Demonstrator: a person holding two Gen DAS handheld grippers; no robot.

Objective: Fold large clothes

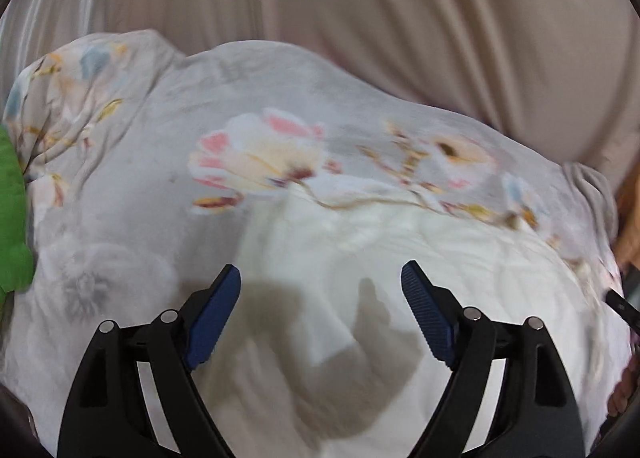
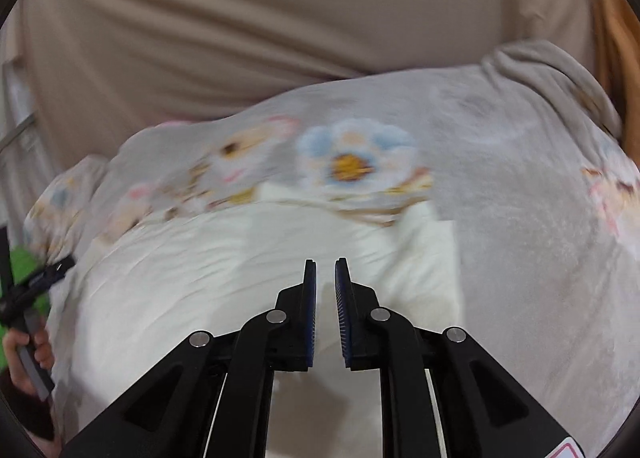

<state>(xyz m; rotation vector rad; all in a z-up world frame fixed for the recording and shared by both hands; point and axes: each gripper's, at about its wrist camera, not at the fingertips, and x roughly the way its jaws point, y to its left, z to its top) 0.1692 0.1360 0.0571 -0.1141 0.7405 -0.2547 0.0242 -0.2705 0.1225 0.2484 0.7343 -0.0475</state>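
A large white garment (image 1: 400, 258) lies spread flat on a grey floral bedspread (image 1: 160, 146); it also shows in the right wrist view (image 2: 200, 266). My left gripper (image 1: 321, 278) hovers over the white garment with its blue pads wide apart and nothing between them. My right gripper (image 2: 325, 270) is above the garment's right part, near a folded edge (image 2: 432, 250); its jaws stand nearly together with a narrow empty gap. Both views are motion-blurred.
The floral bedspread (image 2: 520, 186) covers the bed. A beige curtain or sheet (image 1: 400, 18) hangs behind it. A green object (image 1: 12, 218) sits at the left edge. The left gripper and the hand holding it (image 2: 32, 298) show at the left of the right wrist view.
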